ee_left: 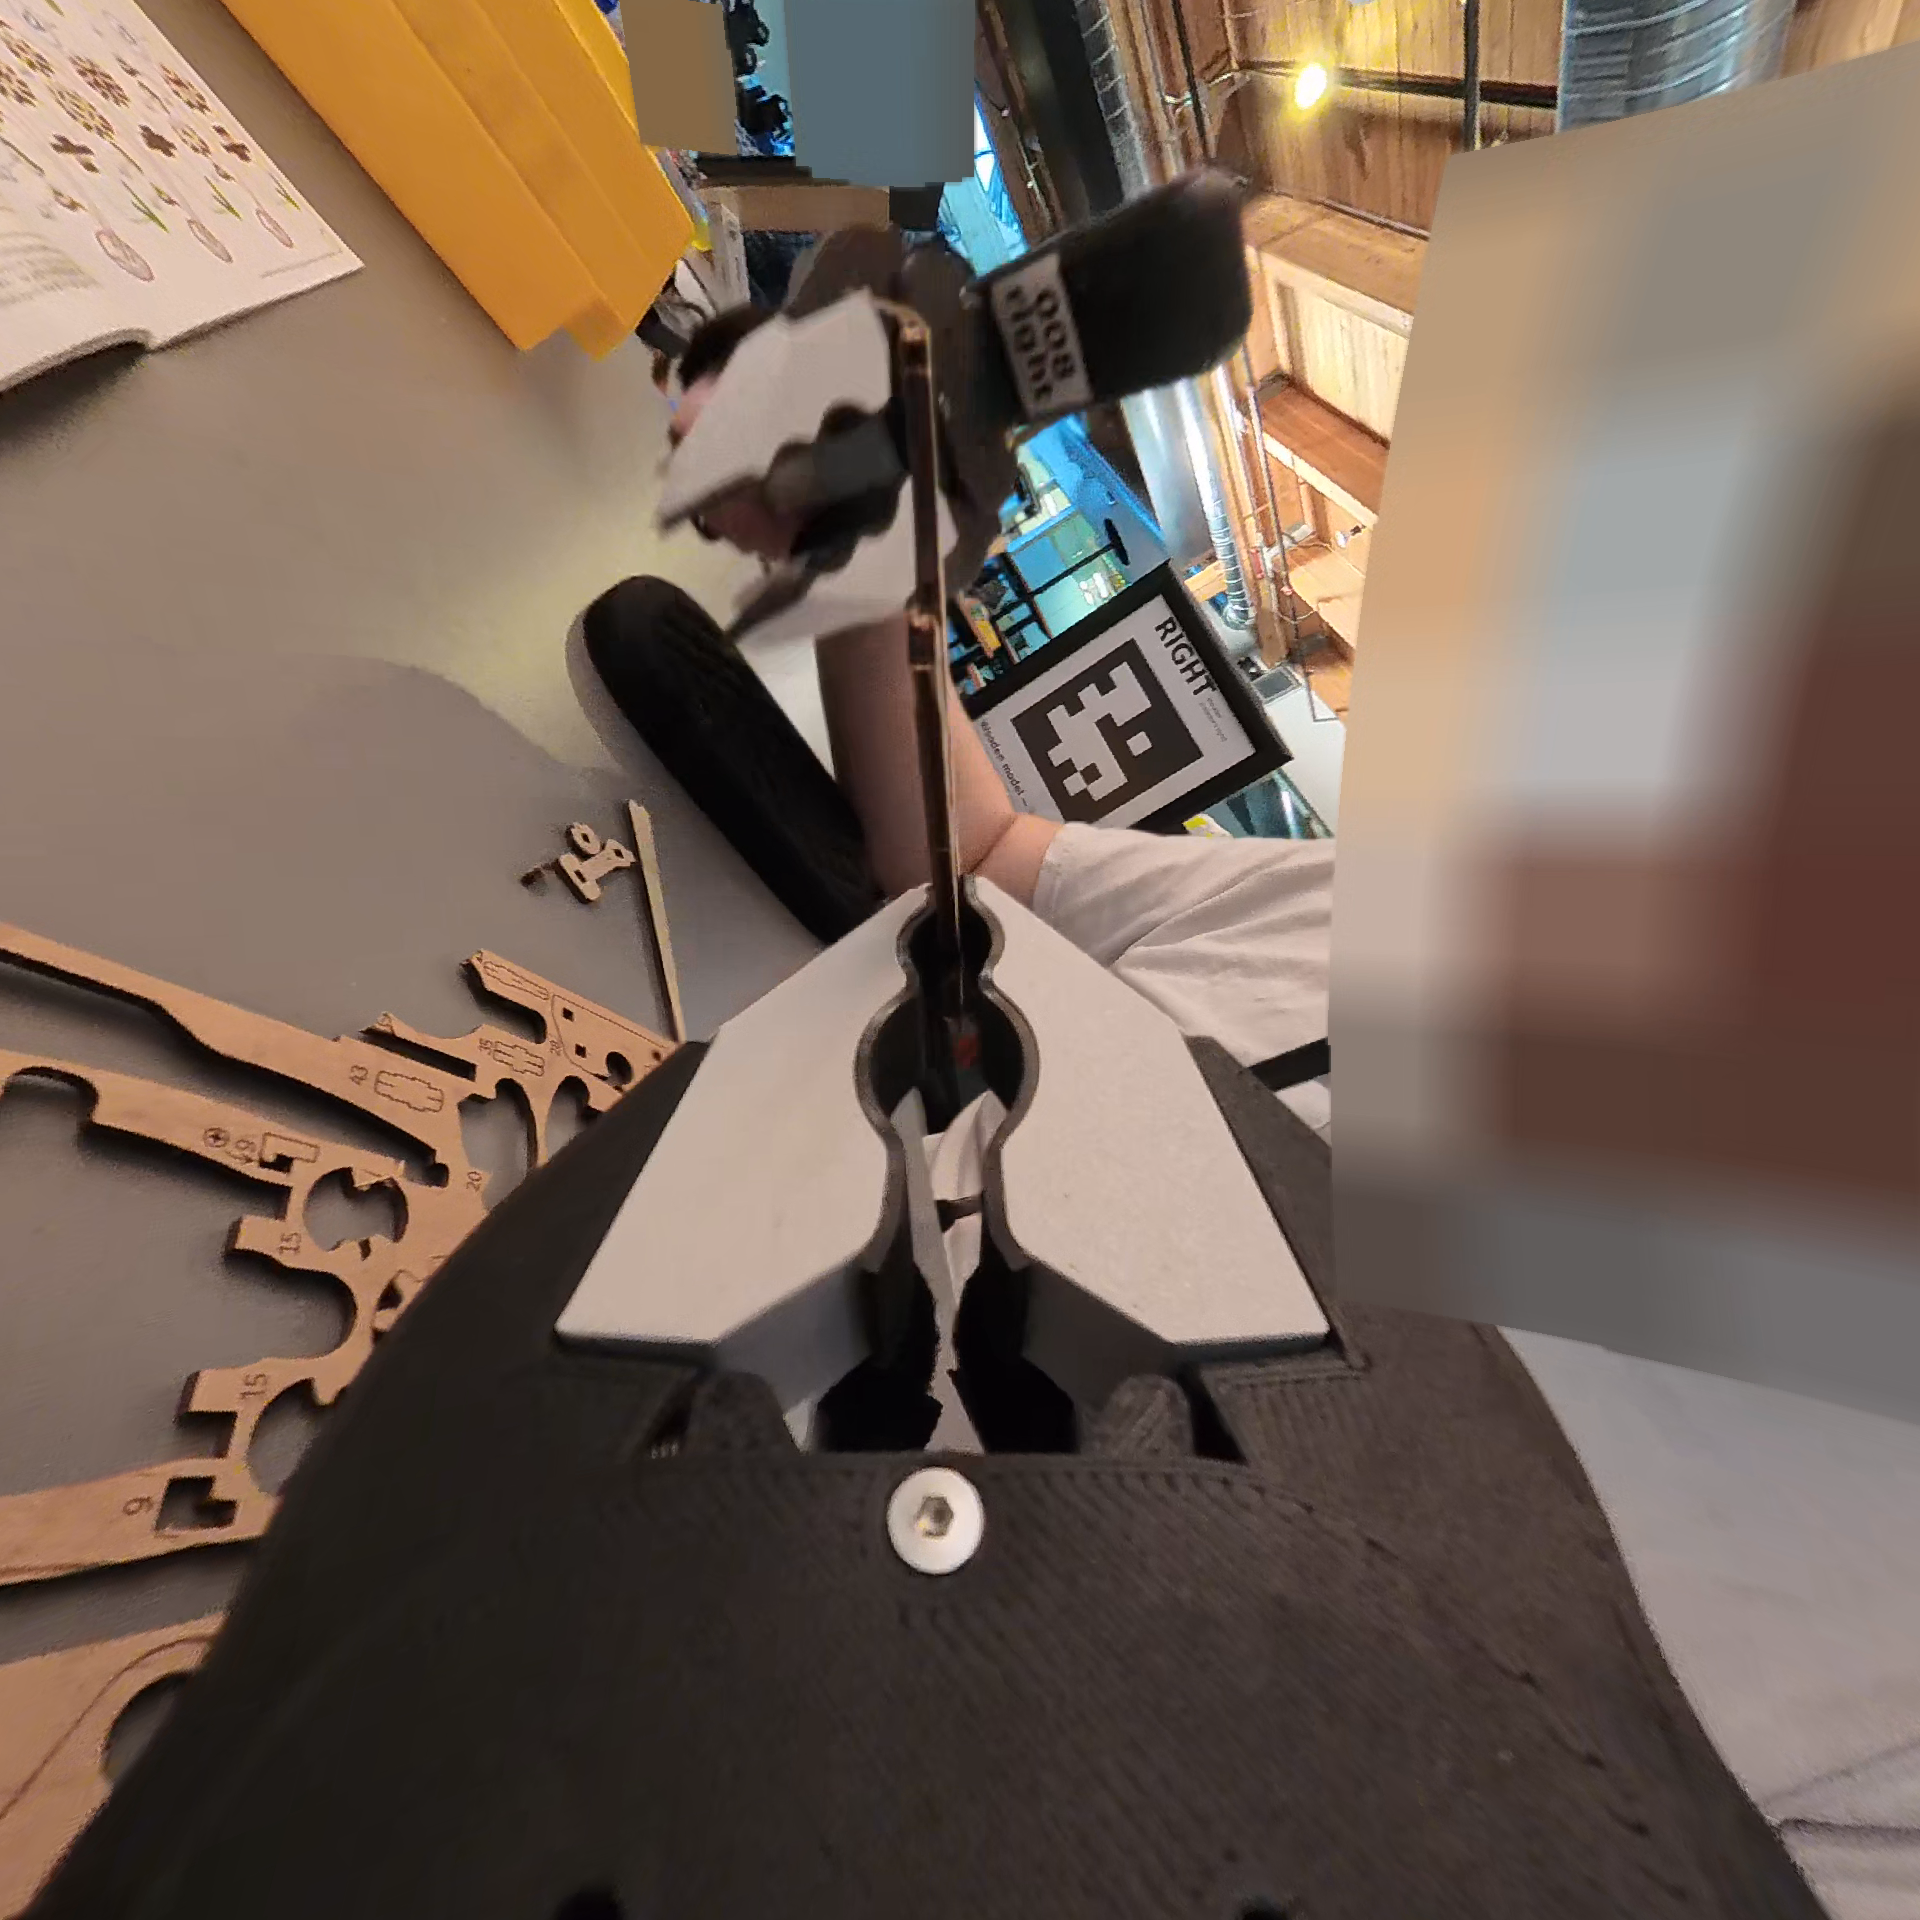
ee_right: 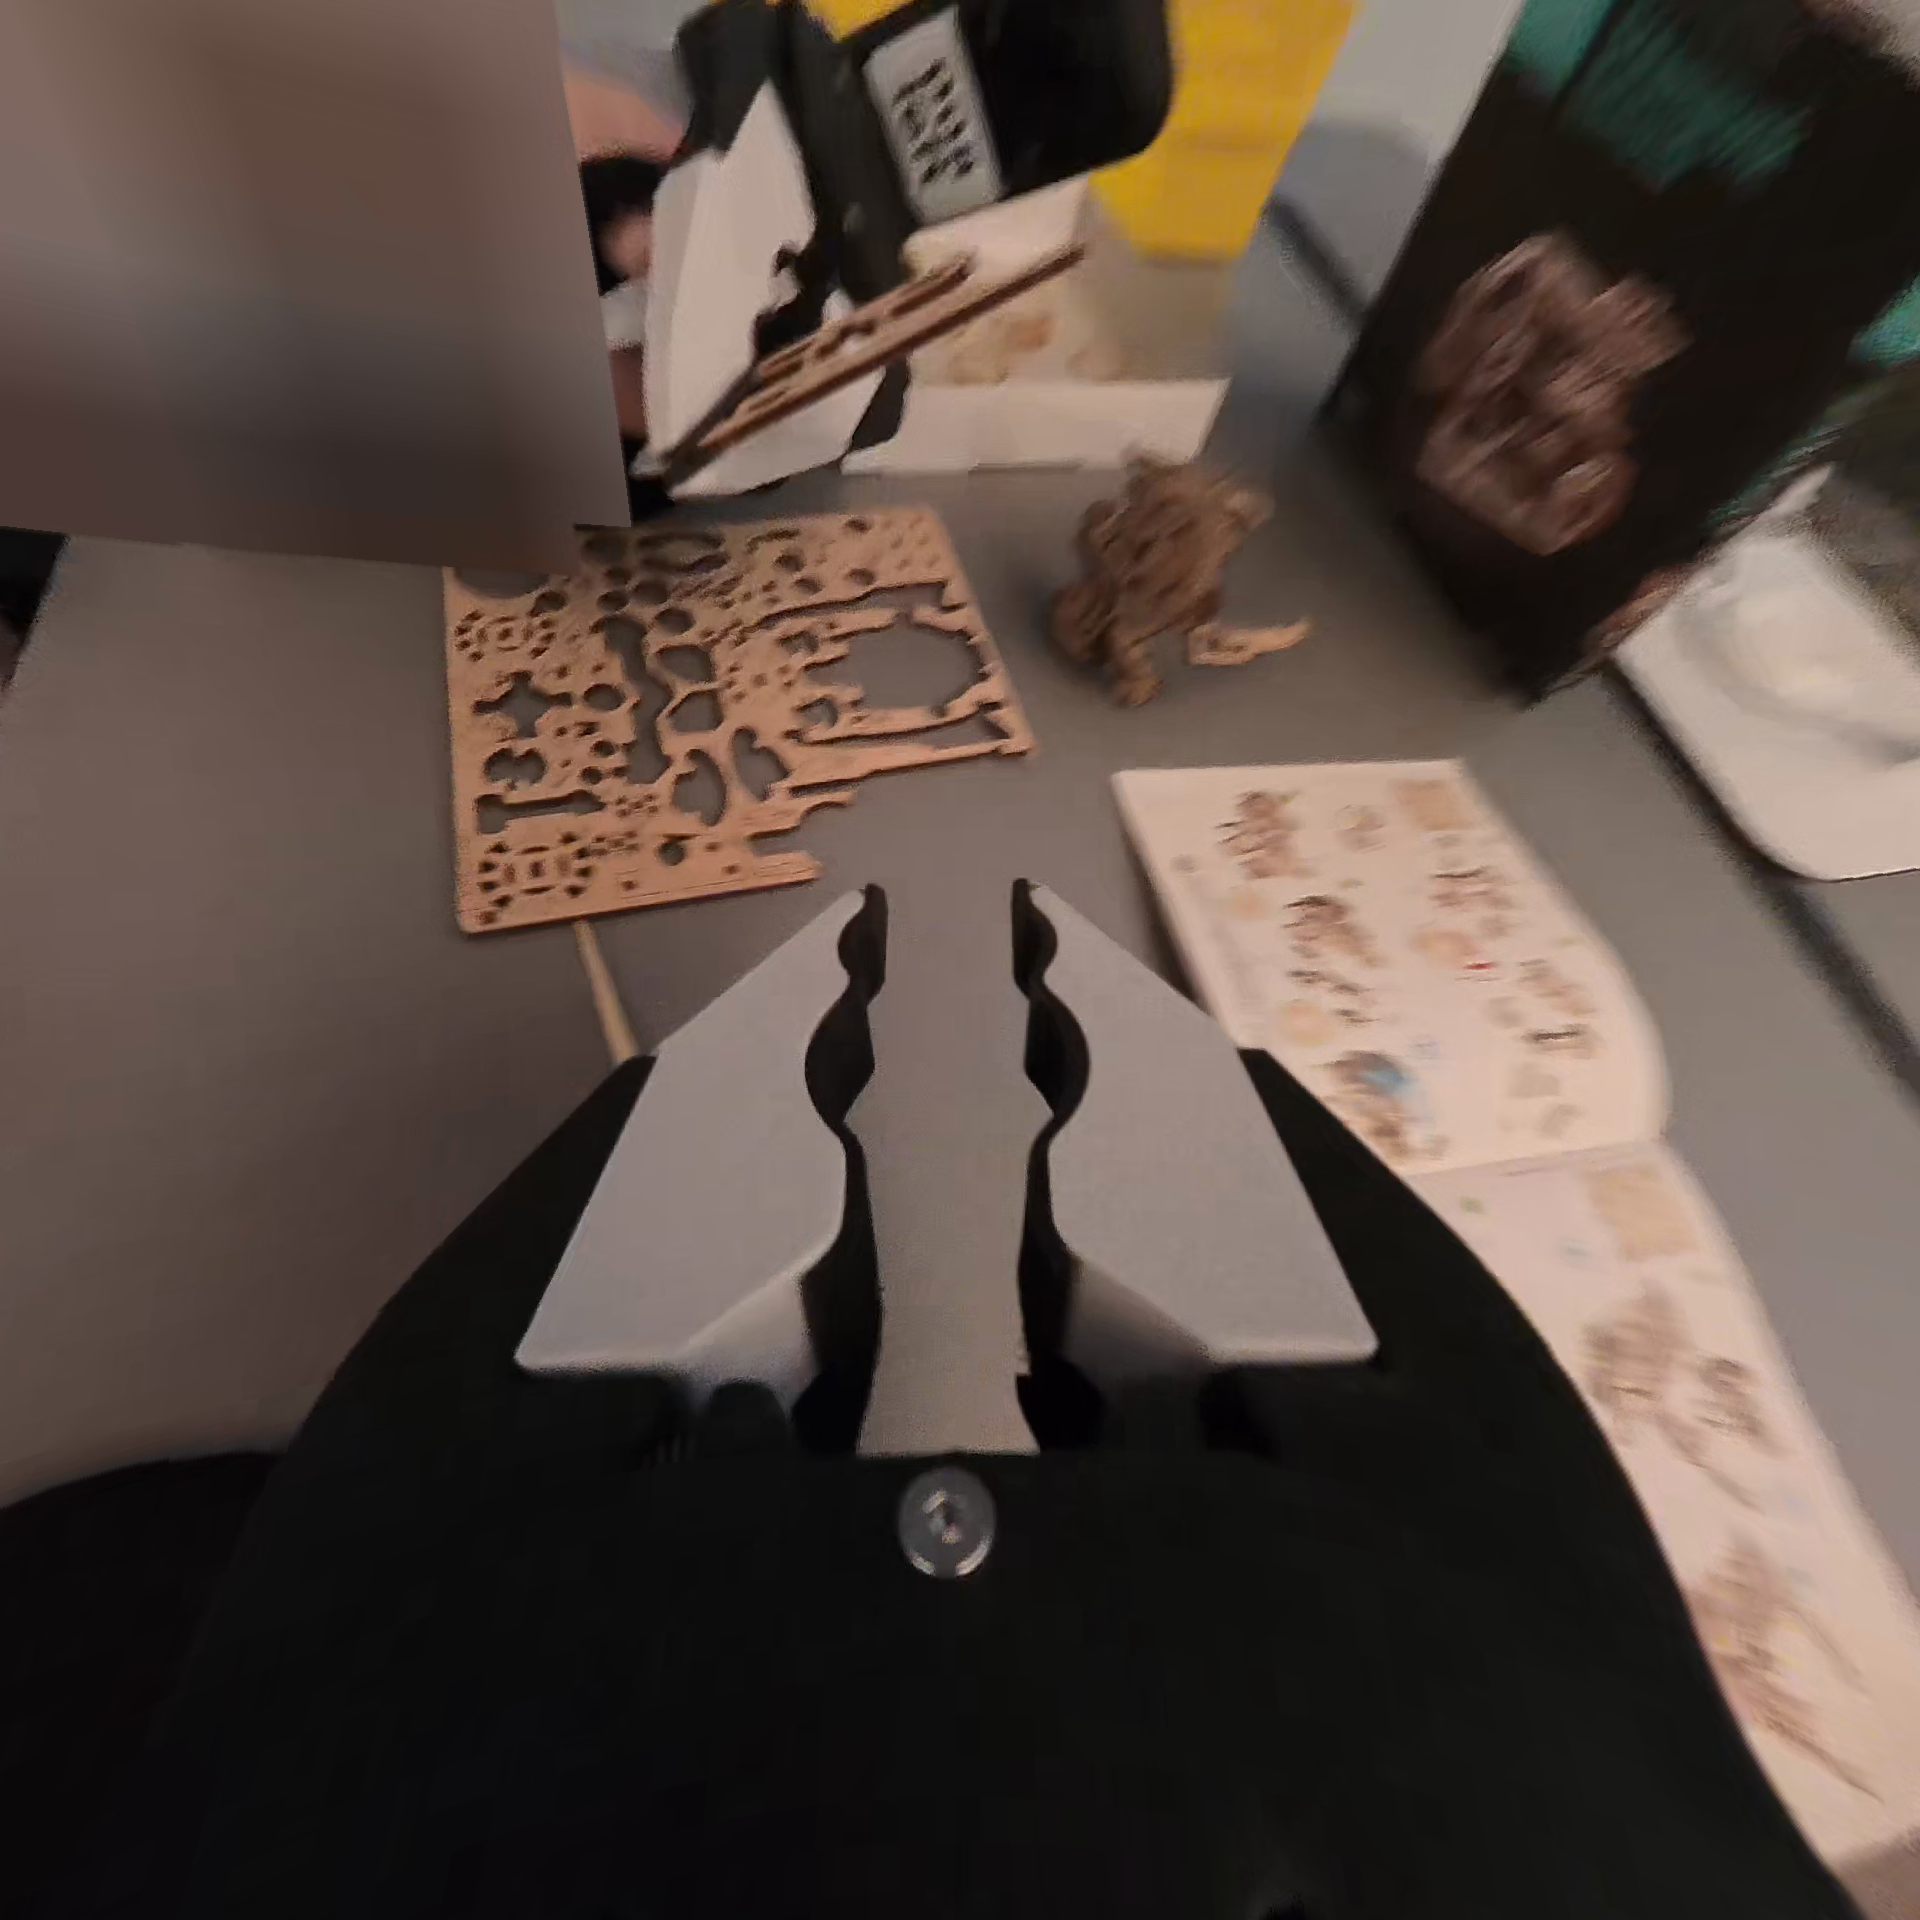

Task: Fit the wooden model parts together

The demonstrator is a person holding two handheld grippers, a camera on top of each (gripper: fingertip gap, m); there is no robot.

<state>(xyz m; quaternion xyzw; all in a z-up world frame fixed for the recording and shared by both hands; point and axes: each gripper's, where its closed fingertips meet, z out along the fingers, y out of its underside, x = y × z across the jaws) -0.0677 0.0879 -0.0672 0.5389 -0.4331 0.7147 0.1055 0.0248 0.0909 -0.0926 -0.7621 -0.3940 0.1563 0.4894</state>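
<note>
My left gripper (ee_left: 948, 904) is shut on a thin wooden parts sheet (ee_left: 930, 675), seen edge-on and standing up from the fingers. The right wrist view shows that gripper (ee_right: 769, 384) holding the sheet (ee_right: 914, 312) tilted above the table. My right gripper (ee_right: 948, 904) is open and empty over the grey table, short of a punched-out wooden sheet (ee_right: 717, 717). In the left wrist view it (ee_left: 821, 457) appears blurred by the held sheet's upper end. A partly built wooden model (ee_right: 1153, 582) stands behind.
An open instruction booklet (ee_right: 1392, 956) lies to the right and a black box (ee_right: 1621, 416) stands behind it. A wooden stick (ee_right: 608, 997) and a yellow bin (ee_left: 488, 135) are on the table. A leftover sheet frame (ee_left: 312, 1091) and a small loose piece (ee_left: 587, 862) lie at left. A person's arm (ee_left: 1143, 894) is close. The tips of one gripper are about 10 centimetres away from the tips of the other. Both grippers' tips are roughly 15 centimetres from the partly built wooden model (ee_right: 1153, 582).
</note>
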